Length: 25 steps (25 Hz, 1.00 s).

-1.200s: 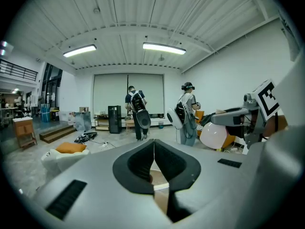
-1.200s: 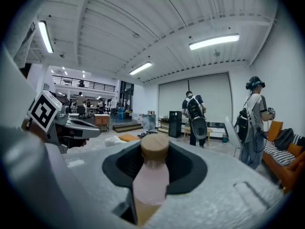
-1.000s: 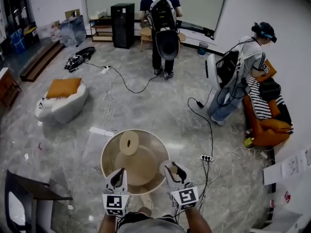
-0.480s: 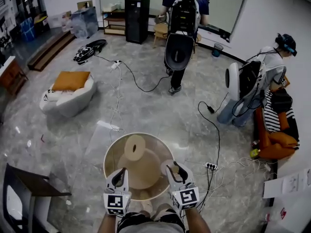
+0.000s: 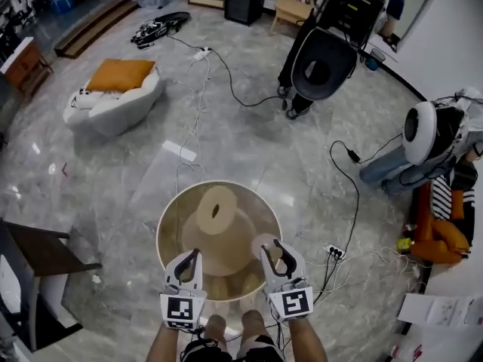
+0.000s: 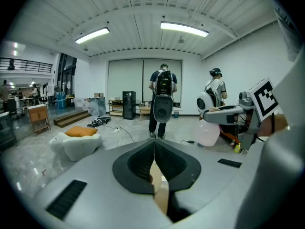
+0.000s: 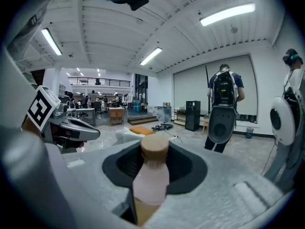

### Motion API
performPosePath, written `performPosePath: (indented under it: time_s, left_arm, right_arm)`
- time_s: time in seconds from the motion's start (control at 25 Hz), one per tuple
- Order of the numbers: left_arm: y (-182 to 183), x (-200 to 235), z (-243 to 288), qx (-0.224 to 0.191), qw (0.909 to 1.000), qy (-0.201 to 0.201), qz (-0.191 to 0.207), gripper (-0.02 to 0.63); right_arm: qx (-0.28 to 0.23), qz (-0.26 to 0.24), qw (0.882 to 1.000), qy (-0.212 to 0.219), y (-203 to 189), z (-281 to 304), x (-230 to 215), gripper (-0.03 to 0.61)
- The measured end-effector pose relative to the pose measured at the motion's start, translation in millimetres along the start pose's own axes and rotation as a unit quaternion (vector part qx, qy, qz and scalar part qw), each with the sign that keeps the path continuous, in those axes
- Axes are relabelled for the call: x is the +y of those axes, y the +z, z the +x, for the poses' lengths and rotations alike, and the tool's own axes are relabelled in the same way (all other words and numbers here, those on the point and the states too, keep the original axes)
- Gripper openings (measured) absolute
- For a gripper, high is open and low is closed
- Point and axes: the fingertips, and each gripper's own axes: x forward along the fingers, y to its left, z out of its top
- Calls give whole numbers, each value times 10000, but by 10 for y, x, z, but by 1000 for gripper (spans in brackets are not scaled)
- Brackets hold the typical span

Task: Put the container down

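The right gripper (image 5: 276,250) is clamping the pink container (image 7: 151,178) over the table (image 5: 167,216) — the left gripper (image 5: 189,262) is riding closed, empty. Next likely needs lowering upright.

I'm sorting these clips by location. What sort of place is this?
Probably a large open indoor workspace or lab, not a home: a wide polished stone floor, a power strip with cables trailing across it, and people wearing backpack rigs.
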Motion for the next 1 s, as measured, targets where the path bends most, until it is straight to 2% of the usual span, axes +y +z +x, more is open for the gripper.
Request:
performPosePath:
  time_s: [0.32,0.44,0.6,0.76,0.92,1.0]
  left_arm:
    - [-783,109,522,195,9993,234,-205,20]
    - [-1118,135,698,261,9982,311,-436,20]
    - [-1631,162,909,379,9980,267,-418,20]
    - [-2012,84,1086,521,9943,279,-883,20]
    - [-2411,47,1253,538,9965,182,-616,20]
    - [-2588,37,1350,590,9957,189,-693,20]
  right_arm:
    - [227,-28,9991,365,-884,637,39,127]
    - [315,-45,9986,434,-1270,803,73,127]
    - [558,-53,9971,507,-1825,1012,117,127]
    - [652,-13,9965,528,-2308,1171,94,127]
    - [770,-26,9954,564,-2758,1303,75,127]
    - [797,-22,9951,591,-2953,1384,75,127]
